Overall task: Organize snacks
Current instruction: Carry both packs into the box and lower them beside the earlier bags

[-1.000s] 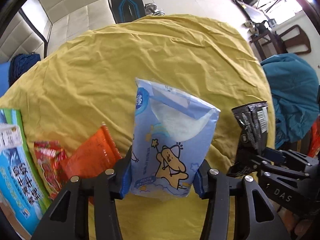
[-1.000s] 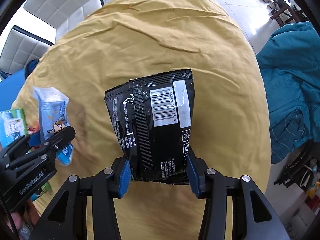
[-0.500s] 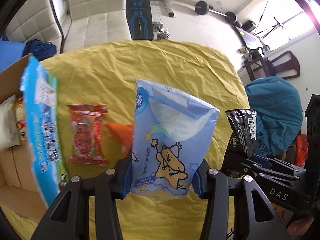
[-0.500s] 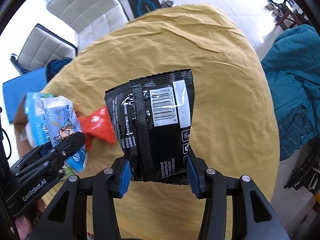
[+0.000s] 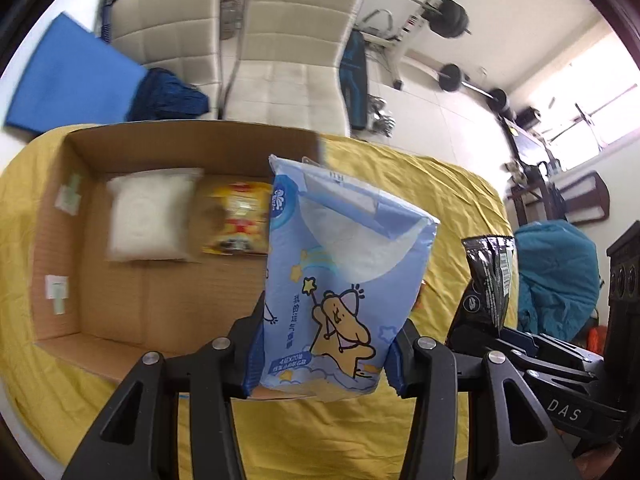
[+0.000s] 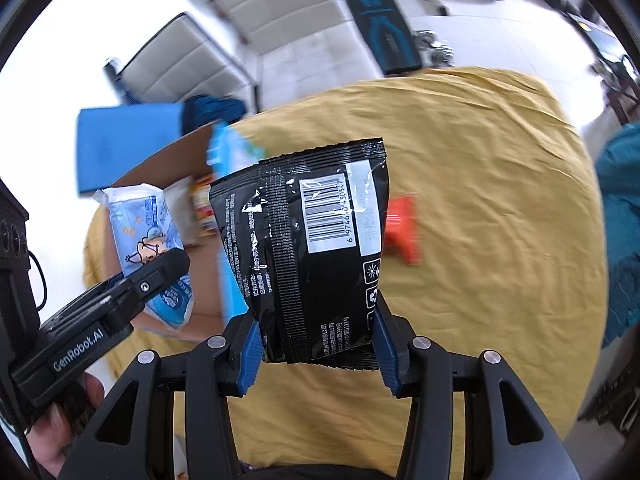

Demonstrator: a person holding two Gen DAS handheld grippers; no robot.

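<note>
- While spread with wrinkled yellow cloth, the table point(image 5: 448, 184) carries an open brown cardboard box point(image 5: 168, 300) at ten o'clock.
- Left gripper point(image 5: 322, 354) clamps a pale-blue cartoon-printed pouch point(image 5: 344, 280) upright.
- Right gripper point(image 6: 318, 350) clamps a glossy black foil snack bag point(image 6: 308, 248).

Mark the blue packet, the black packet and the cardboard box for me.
blue packet point(image 5: 344, 288): left wrist view, on its printed front.
black packet point(image 6: 316, 248): right wrist view, beside its barcode.
cardboard box point(image 5: 168, 304): left wrist view, on its bare floor.
</note>
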